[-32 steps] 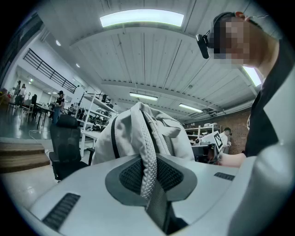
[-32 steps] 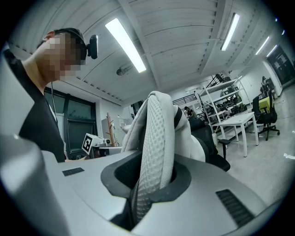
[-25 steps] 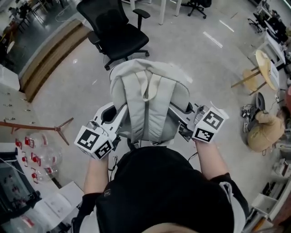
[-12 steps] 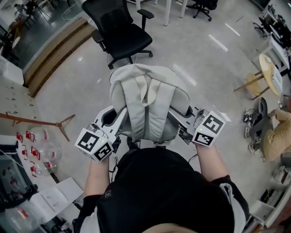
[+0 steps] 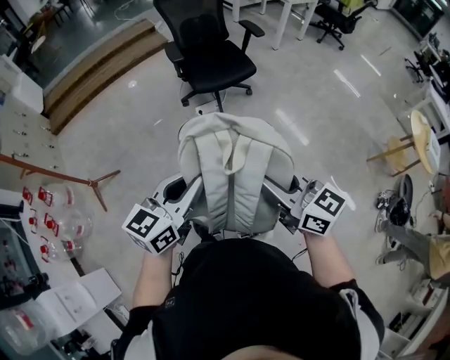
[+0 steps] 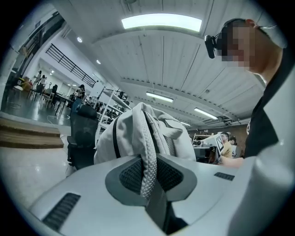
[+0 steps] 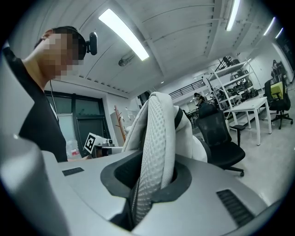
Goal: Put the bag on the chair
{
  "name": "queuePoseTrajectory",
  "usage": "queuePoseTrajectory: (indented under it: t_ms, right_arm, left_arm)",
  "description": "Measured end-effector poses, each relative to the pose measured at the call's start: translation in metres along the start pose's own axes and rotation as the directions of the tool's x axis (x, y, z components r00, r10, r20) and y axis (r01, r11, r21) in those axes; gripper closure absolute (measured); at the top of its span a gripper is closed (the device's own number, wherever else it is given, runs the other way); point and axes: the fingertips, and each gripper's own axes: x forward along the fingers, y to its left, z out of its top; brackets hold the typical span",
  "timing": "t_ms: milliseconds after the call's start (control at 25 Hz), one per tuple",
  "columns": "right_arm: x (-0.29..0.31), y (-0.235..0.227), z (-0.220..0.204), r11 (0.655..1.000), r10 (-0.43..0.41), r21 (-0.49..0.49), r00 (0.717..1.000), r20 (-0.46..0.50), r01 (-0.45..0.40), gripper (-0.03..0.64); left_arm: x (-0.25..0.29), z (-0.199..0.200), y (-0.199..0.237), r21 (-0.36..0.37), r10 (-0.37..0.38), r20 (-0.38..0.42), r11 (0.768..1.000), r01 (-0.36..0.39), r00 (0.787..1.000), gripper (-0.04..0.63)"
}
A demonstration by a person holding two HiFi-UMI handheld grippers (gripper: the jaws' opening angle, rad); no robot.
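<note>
As the pale grey bag [image 5: 235,176] hangs mid-frame, clear of the floor, we count two grippers carrying it. The left gripper [image 5: 188,195] has its jaws clamped narrow on one mesh shoulder strap [image 6: 148,156]. The right gripper [image 5: 280,199] pinches the other strap [image 7: 156,138] the same way. We see two marker cubes, the left cube [image 5: 150,228] and the right cube [image 5: 323,209], each printed with black-and-white square codes. At the left edge, clear containers [image 5: 53,218] carry red labels too small for us to read. We count two black office chairs. The nearer chair [image 5: 211,53] stands at upper middle, above the bag in the frame and apart from it, its seat bare. A second chair [image 5: 336,15] sits at the top right by white table legs. The floor [image 5: 126,133] is glossy pale grey, streaked with light reflections. A wooden step [image 5: 91,70] runs across the upper left, and one round wooden side table [image 5: 416,133] stands at the right edge. Strip lights line the ceiling of a wide open hall.
</note>
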Motion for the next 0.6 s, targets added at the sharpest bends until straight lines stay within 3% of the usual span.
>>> queuePoseTrajectory:
  t_ms: [440,600]
  right_arm:
    - [0.15,0.051,0.015,0.997,0.07,-0.024,0.997,0.017,-0.07,0.552]
    - [0.171,0.06,0.014,0.997,0.076,-0.025,0.997,0.013,-0.076,0.552]
  left_arm:
    - [-0.103,0.048,0.112,0.076,0.05,0.079,0.996,-0.056,0.996,0.529]
    - [-0.12,0.051,0.128,0.074,0.06,0.094,0.995,-0.067,0.994,0.529]
